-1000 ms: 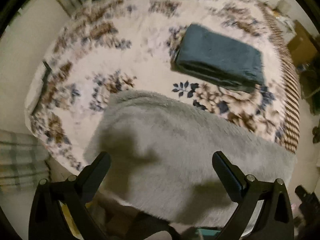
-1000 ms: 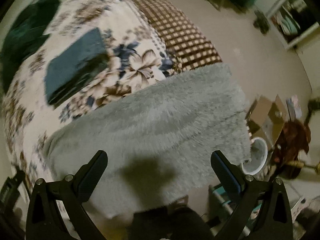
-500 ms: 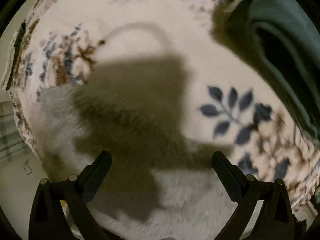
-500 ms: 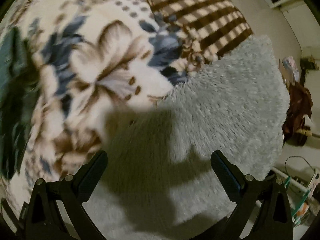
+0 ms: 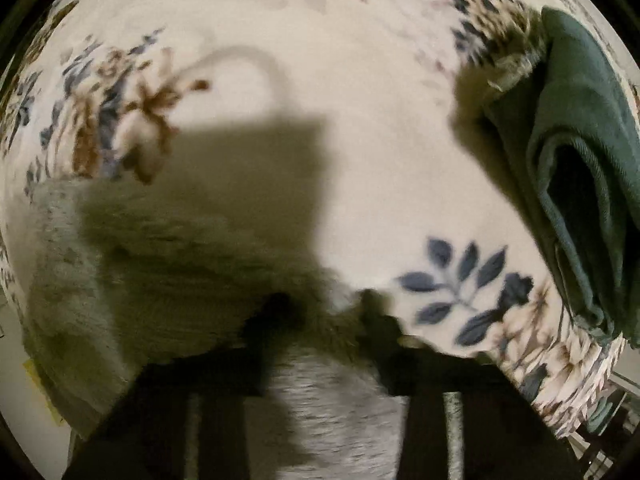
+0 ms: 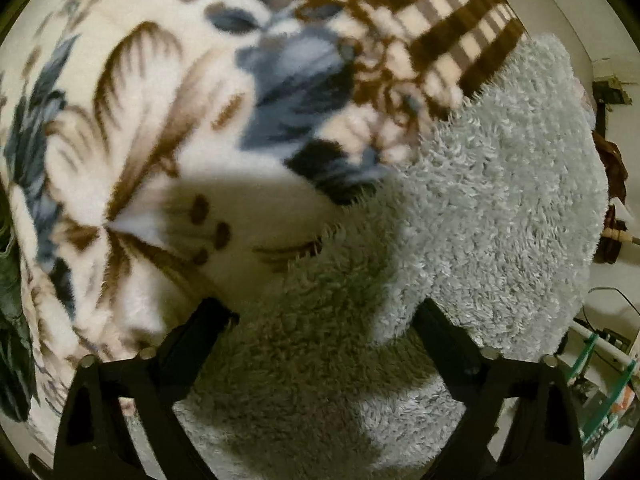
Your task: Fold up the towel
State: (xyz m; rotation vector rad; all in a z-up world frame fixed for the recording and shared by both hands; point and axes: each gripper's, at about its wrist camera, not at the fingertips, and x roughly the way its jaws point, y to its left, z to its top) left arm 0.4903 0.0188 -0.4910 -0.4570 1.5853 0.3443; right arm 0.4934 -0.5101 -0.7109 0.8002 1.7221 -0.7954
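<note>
A fluffy grey towel [image 5: 60, 264] lies flat on a floral blanket [image 5: 360, 92]. In the left wrist view my left gripper [image 5: 324, 314] is low at the towel's far edge, its fingers drawn in on the pile at that edge; the picture is blurred. In the right wrist view the grey towel [image 6: 500, 200] fills the lower right, and my right gripper [image 6: 322, 314] stands open just above its far edge, with towel pile between the spread fingers.
A folded dark green towel [image 5: 580, 200] lies on the blanket to the right of the left gripper. The blanket's brown checked border [image 6: 420, 12] runs beyond the grey towel. Floor and clutter [image 6: 600, 360] show off the bed's right side.
Both grippers dropped from high above the bed down to the grey towel's far edge. The left gripper's fingers came together on that edge; the right gripper's stayed spread.
</note>
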